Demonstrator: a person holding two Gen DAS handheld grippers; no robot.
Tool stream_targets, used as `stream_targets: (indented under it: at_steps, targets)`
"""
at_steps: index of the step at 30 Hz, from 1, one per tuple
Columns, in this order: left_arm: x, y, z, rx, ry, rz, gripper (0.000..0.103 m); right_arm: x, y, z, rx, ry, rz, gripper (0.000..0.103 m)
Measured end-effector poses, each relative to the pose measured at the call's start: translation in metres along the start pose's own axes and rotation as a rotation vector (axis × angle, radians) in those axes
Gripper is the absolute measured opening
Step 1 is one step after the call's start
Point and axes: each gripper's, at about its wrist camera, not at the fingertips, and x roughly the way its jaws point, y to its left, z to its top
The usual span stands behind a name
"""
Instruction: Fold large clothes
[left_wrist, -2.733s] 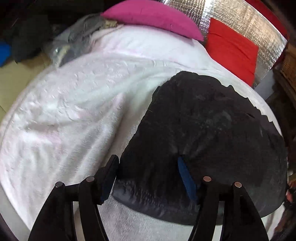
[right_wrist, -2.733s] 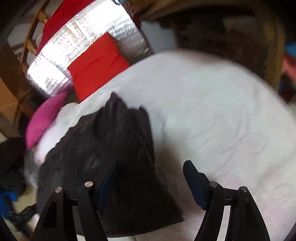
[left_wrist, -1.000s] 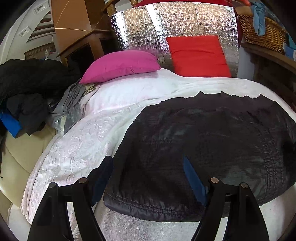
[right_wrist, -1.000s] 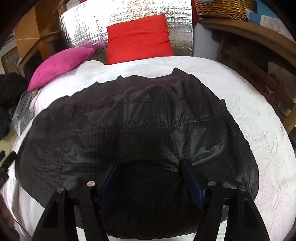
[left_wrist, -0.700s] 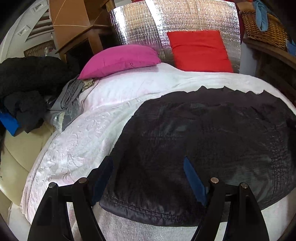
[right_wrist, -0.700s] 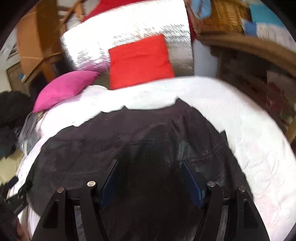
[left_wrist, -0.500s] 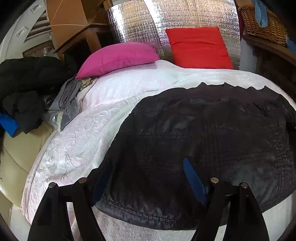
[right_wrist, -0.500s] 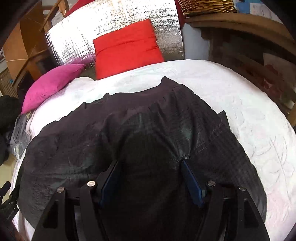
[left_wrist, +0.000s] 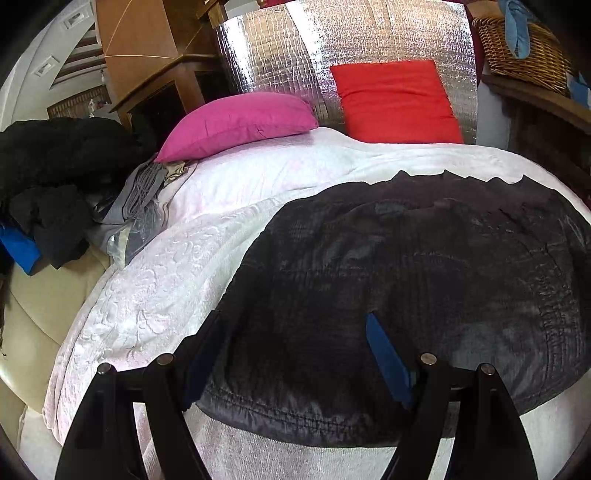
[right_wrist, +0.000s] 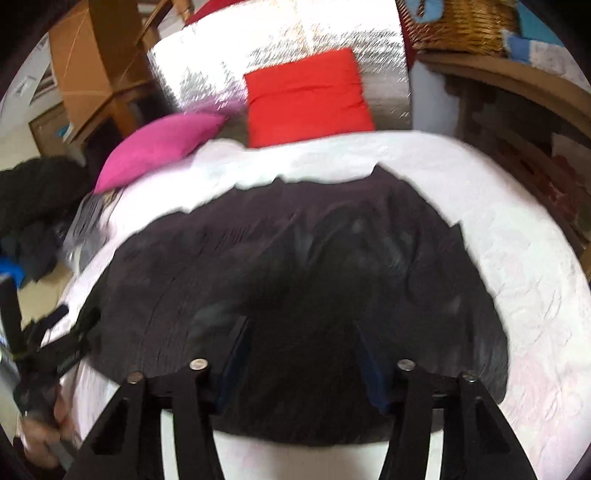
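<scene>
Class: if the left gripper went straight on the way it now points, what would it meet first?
Probably the dark quilted garment spread on the white bedspread: the open left gripper points across it, though its height above the fabric is unclear.

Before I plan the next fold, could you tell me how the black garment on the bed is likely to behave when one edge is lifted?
The black garment will probably drape limply: it lies flat, rippled along its far edge. Its sheen suggests thin, slippery fabric that could slide on the white bedspread. Probably light for its size.
</scene>
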Motion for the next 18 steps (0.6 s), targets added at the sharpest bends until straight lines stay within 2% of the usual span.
stream_targets:
  at_steps: [5,9,12,16,18]
  targets:
    - [0.002,0.000,-0.003,0.004,0.007,0.019,0.079,0.019,0.007,-0.019,-0.029,0.093,-0.029,0.051]
    - [0.006,0.000,-0.005,0.011,0.013,0.028,0.079,0.016,0.005,-0.020,-0.016,0.096,-0.018,0.051]
    - [0.007,0.001,-0.003,0.008,0.014,0.028,0.079,0.003,-0.004,-0.013,0.019,0.041,-0.006,0.051]
    - [0.008,0.001,-0.002,0.003,0.016,0.023,0.079,-0.015,-0.025,-0.001,0.080,-0.062,-0.075,0.051]
    - [0.009,0.001,-0.002,0.006,0.017,0.025,0.079,-0.014,-0.040,0.003,0.137,-0.063,-0.106,0.051]
